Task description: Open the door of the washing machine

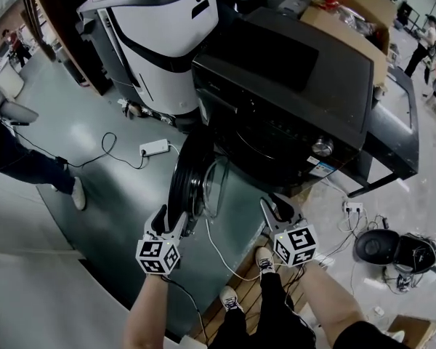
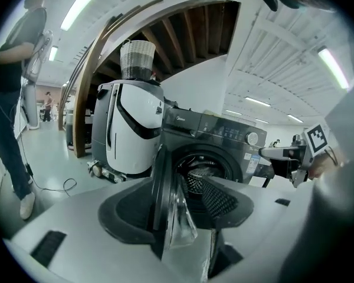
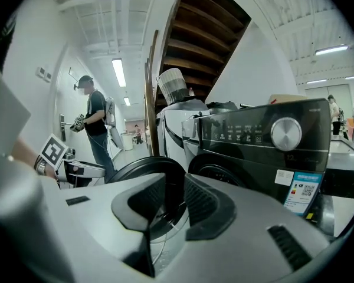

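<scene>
A black front-loading washing machine (image 1: 291, 86) stands in the middle of the head view. Its round door (image 1: 192, 179) hangs swung wide to the left, glass bowl facing right. My left gripper (image 1: 168, 222) sits at the door's lower edge. In the left gripper view the door (image 2: 163, 193) shows edge-on in the gap between the jaws of that gripper (image 2: 177, 198); the right pad (image 2: 223, 201) stands clear of the glass. My right gripper (image 1: 278, 211) hovers in front of the machine, right of the door. In its own view the right gripper (image 3: 174, 200) is open and holds nothing, with the door (image 3: 143, 171) beyond it.
A white and black appliance (image 1: 160, 35) stands left of the washer and an open cardboard box (image 1: 352, 9) behind it. A power strip with cable (image 1: 154, 148) lies on the floor. A person's legs (image 1: 36, 169) are at the left. A black device with cords (image 1: 392, 249) sits at the right.
</scene>
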A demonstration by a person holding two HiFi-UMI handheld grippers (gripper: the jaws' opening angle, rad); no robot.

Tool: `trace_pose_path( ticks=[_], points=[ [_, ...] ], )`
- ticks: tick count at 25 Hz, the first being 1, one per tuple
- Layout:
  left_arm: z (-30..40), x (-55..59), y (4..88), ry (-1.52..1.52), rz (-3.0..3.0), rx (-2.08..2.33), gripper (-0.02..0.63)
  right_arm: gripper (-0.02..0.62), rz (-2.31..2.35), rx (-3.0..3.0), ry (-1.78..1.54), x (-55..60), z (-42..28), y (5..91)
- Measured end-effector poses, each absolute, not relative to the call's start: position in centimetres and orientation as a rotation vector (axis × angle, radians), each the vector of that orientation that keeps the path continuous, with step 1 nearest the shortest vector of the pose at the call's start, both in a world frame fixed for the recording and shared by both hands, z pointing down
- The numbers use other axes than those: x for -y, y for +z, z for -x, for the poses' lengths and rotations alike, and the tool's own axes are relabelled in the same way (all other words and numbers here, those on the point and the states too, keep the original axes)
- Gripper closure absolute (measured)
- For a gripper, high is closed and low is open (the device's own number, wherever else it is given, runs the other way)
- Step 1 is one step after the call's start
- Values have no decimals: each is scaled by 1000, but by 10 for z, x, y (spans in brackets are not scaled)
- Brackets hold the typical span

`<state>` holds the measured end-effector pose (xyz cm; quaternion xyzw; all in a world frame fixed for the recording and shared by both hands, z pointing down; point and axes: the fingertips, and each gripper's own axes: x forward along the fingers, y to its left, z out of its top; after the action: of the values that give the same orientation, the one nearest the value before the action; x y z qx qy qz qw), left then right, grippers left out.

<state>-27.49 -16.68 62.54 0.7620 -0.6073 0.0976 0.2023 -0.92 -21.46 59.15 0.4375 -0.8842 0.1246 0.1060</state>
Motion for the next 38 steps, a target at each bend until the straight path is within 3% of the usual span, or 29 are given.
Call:
trace_pose_path(
  ticks=[5, 8, 11, 38],
  points=[
    [252, 148, 574, 228, -2274, 1642, 351, 568, -1320, 2607, 325, 195, 8, 559],
    [236, 132, 541, 207, -2365, 1607, 431, 577, -1338, 2614, 297, 178, 7, 535],
    [224, 114, 512, 178, -2419, 1573, 576, 578, -1382, 2609, 271, 159, 2, 510],
    [67, -10, 414, 159, -2548, 1366, 589, 578, -1343, 2692, 210, 25, -64, 406]
  ],
)
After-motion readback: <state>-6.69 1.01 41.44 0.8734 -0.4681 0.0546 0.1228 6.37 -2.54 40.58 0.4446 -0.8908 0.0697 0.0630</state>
